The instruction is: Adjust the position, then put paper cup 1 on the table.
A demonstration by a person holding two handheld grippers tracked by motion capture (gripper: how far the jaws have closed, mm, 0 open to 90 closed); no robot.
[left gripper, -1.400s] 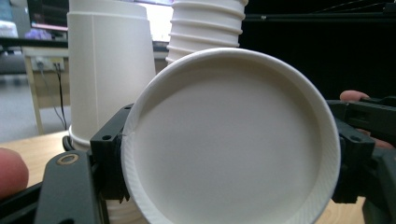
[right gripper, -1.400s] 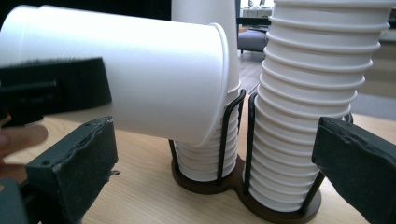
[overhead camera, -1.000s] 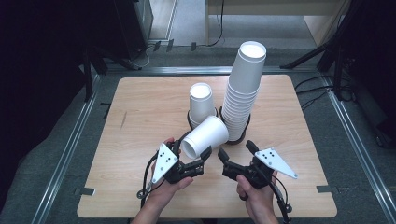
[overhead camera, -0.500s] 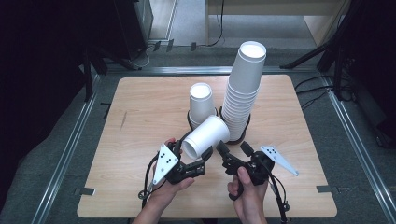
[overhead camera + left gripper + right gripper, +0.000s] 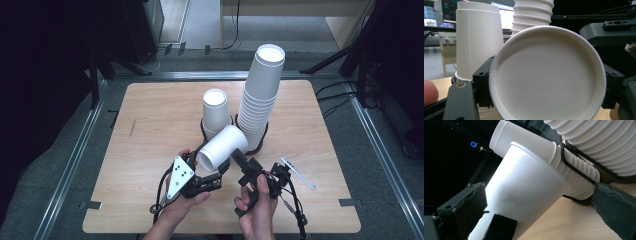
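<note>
A white paper cup (image 5: 223,146) lies tilted on its side above the wooden table (image 5: 150,130). My left gripper (image 5: 212,168) is shut on its narrow base end. In the left gripper view the cup's round bottom (image 5: 546,75) sits pinched between the two black jaws of the left gripper (image 5: 546,85). My right gripper (image 5: 242,165) is rolled onto its side just right of the cup, open. In the right gripper view the cup (image 5: 524,190) lies between the wide-apart jaws of the right gripper (image 5: 539,205), and no pad presses on it.
Behind the held cup stand a short stack of upturned cups (image 5: 216,111) and a tall leaning stack (image 5: 260,95), each in a black ring. The person's hands come in at the table's near edge (image 5: 220,231). Metal rails (image 5: 75,155) run along both sides.
The right gripper has shifted left toward the cup and rolled onto its side, so its grey plate is now seen edge-on. The left gripper and the cup have stayed put.
</note>
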